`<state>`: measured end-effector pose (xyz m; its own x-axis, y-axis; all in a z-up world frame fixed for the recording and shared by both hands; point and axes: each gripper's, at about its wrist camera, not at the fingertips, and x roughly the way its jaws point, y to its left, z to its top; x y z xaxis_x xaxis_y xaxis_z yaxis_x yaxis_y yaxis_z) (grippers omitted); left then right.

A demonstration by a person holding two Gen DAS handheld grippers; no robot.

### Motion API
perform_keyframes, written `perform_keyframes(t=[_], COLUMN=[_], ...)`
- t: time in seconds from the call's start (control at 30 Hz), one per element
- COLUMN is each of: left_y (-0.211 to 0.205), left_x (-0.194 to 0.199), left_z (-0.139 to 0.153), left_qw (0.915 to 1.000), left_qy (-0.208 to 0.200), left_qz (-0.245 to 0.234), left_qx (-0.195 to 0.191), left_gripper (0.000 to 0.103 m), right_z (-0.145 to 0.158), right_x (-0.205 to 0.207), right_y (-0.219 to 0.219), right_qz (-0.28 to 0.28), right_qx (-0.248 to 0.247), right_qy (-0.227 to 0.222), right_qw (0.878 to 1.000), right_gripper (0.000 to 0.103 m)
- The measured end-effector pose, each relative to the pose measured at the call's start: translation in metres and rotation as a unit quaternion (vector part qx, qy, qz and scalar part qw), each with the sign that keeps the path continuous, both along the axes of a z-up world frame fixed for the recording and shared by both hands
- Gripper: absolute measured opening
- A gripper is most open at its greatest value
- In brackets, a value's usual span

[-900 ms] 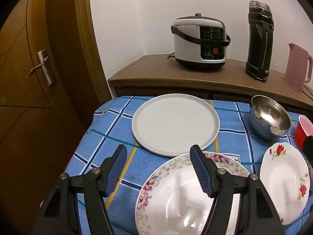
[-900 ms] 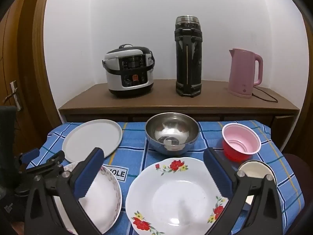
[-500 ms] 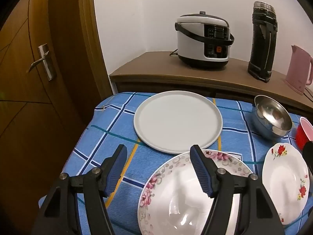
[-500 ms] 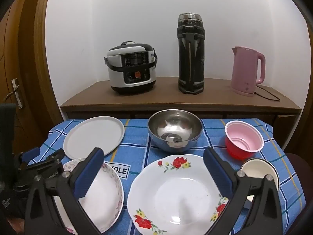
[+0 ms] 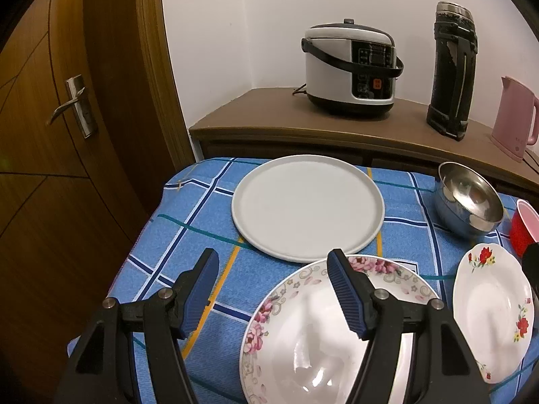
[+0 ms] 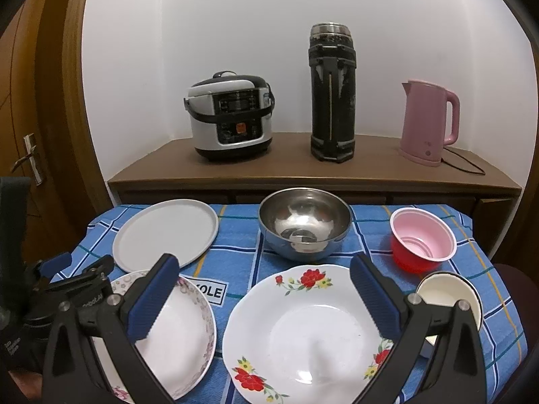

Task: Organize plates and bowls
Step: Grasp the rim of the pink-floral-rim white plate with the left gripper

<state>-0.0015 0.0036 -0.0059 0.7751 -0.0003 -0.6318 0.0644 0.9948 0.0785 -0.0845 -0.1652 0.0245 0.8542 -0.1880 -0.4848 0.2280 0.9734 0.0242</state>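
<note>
Blue checked cloth covers the bench (image 6: 235, 259), and everything to be sorted sits on it in 2 loose rows. Nearest, at the bottom of each wrist view, both tongs hang released and grasping nothing: the left tongs (image 5: 273, 288) are spread over the cloth with 1 pad above the rim of the pink-flowered plate (image 5: 323, 336), while the right tongs (image 6: 264, 298) gape at their widest over the red-flowered plate (image 6: 303, 330), a pad to either side of it. Both point forward and downward, the left more steeply. A small cream bowl (image 6: 444, 294) peeks out behind the right-hand finger at lower right. Farther back lie the plain white plate (image 5: 308, 207) at left, the steel bowl (image 6: 305, 224) in the middle and the pink-lined red bowl (image 6: 422, 237) at right, all apart from one another. Behind them a wooden sideboard (image 6: 303, 168) carries a rice cooker (image 6: 230, 119), a dark flask (image 6: 333, 92) and a pink kettle (image 6: 427, 123). The risk I see is a shallow glazed rim slipping out of a pinch, since the plates lie flat and give little edge to bite; a steep approach could also drag the cloth and nudge neighbouring dishes together.
</note>
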Motion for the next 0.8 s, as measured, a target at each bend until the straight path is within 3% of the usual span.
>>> perform_keyframes(t=[0.8], left_y=[0.0082], left_x=[-0.0023], left_z=[0.0020], left_qw=[1.0000], left_qy=[0.003], left_qz=[-0.003], left_qx=[-0.002], left_gripper=[0.069], right_z=[0.0014], right_x=[-0.0055], right_y=[0.0036], right_qz=[0.004], right_qx=[0.000], right_qy=[-0.001], right_qw=[1.000], right_gripper=[0.102])
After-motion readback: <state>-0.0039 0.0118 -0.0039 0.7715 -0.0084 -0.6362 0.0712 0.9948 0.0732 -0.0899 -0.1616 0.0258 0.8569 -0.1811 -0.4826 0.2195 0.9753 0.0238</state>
